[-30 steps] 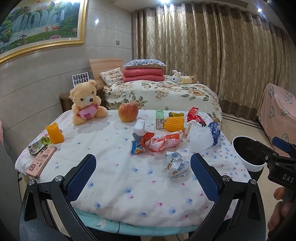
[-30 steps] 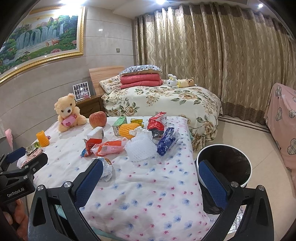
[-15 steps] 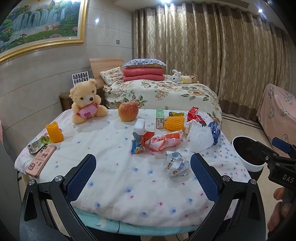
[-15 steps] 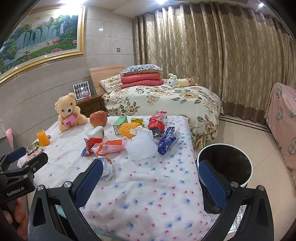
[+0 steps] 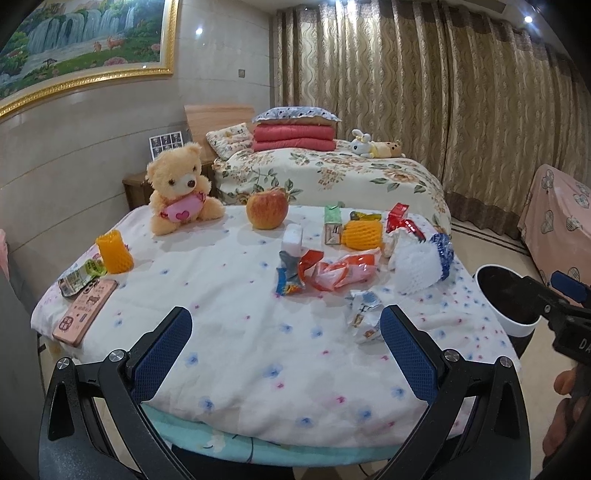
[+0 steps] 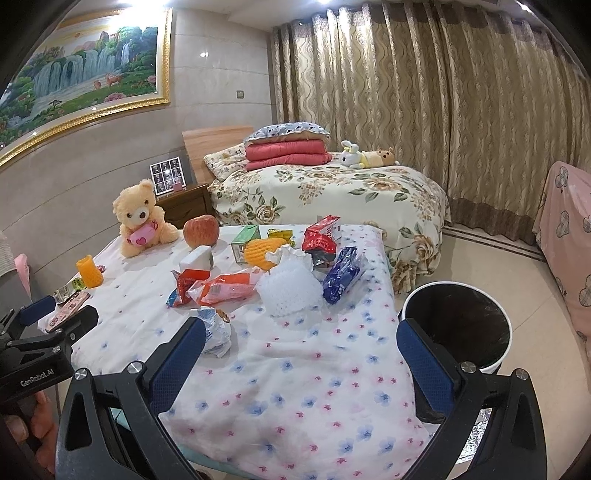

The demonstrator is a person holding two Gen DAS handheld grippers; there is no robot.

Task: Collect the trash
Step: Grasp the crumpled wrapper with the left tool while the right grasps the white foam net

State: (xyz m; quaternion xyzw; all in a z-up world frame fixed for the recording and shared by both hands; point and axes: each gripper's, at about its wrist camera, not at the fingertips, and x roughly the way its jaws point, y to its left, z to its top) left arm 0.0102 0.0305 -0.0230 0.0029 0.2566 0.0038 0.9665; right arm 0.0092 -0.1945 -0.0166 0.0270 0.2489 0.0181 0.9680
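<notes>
Above the table (image 5: 258,354), left gripper (image 5: 284,354) jaws wide, right gripper (image 6: 301,360) likewise, crumpled wrapper (image 5: 364,317) between

Left gripper (image 5: 284,347): jaws spread wide, nothing between the blue pads, pointed forward and level. Right gripper (image 6: 303,358): jaws likewise wide apart and empty, held to the right of the left unit. A hand (image 5: 565,417) grips the right unit's handle from below.

Warm, fairly bright indoor light from recessed ceiling spotlights (image 5: 528,19); soft shadows, sharp focus, strong fisheye bending and dark corners.
</notes>
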